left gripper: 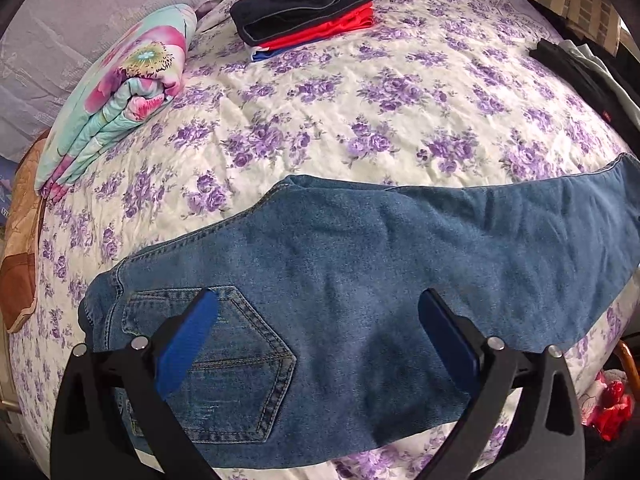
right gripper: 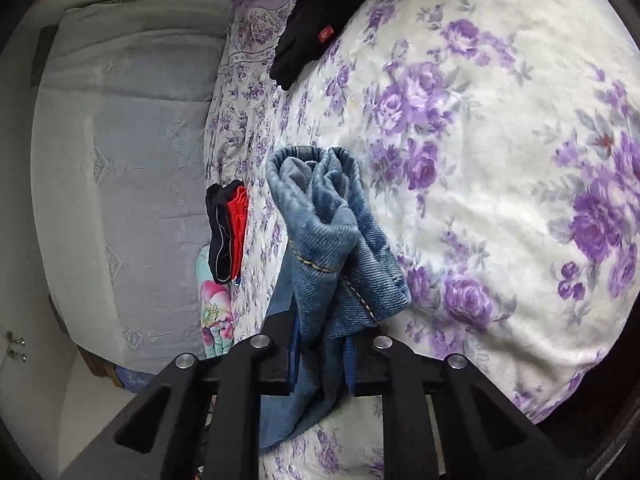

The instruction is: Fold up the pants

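In the left wrist view, the jeans [left gripper: 360, 280] lie flat across the bed [left gripper: 320, 100], spreading from about 8 o'clock, where the back pocket [left gripper: 224, 360] sits, out to 3 o'clock, where the legs run off to the right. The left claw [left gripper: 318, 340] hovers over the seat of the jeans, released: its two blue-padded fingers [left gripper: 188, 340] stand wide apart with nothing between them, one over the pocket, the other toward 5 o'clock. At 12 o'clock a stack of folded clothes [left gripper: 308, 4] rests on the floral bedspread, black on top, red and blue under it. At 10 o'clock lies a folded flowered quilt [left gripper: 120, 92]. A dark garment [left gripper: 576, 76] sits at the bed's edge near 2 o'clock.

In the right wrist view, the right claw [right gripper: 320, 364] is clenched on the leg ends of the jeans [right gripper: 336, 264]; the two hems, with their pale stitching and fleecy lining, bunch up from between the fingers toward the centre of the frame. The denim hangs down past the claw toward 6 o'clock. The bedspread [right gripper: 500, 160] fills the side from 1 to 5 o'clock. The folded stack [right gripper: 226, 232] shows at 9 o'clock beside the quilt [right gripper: 216, 312], and a black garment with a small red tag [right gripper: 312, 28] lies at 12 o'clock.
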Available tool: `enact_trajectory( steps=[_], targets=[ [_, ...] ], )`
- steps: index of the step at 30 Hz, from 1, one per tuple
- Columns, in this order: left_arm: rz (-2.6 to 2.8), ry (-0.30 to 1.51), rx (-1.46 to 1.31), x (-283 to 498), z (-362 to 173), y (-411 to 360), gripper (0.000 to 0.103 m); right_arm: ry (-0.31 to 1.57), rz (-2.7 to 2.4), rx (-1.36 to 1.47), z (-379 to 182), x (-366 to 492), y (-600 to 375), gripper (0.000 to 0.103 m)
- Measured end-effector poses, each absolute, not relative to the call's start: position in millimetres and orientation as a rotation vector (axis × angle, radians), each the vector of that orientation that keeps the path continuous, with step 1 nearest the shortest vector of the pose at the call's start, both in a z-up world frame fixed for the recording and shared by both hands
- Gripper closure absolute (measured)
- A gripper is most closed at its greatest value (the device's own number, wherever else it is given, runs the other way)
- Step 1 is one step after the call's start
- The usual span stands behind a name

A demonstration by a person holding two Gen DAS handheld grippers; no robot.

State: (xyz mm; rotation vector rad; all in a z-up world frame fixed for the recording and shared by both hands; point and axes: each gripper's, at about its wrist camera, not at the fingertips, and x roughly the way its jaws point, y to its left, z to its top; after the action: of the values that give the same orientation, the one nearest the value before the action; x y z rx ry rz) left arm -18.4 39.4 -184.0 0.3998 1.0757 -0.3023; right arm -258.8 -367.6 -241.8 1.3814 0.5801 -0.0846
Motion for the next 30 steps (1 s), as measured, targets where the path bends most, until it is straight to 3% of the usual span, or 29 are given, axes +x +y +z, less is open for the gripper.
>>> enact_trajectory(
  steps=[15,21,26,30],
  targets=[
    [-0.317,1.091,0.430,-20.7,-219.7,65.9,0.006,0.665,-0.163,1.337,-250.0,-262.5,-368.8,0.086],
    [-0.354,0.992,0.192,-30.4,-167.3,138.7,0.005,0.669,-0.158,1.341,-248.7,-258.0,-370.2,0.085],
    [-0.179,1.103,0.155,-7.9,-213.6,210.3,0.004,0.692,-0.178,1.301,-247.1,-253.9,-369.4,0.086],
    [-0.178,1.076,0.183,-12.9,-208.0,203.1,0.006,0.712,-0.202,1.259,-237.3,-250.5,-368.6,0.086]
  ],
)
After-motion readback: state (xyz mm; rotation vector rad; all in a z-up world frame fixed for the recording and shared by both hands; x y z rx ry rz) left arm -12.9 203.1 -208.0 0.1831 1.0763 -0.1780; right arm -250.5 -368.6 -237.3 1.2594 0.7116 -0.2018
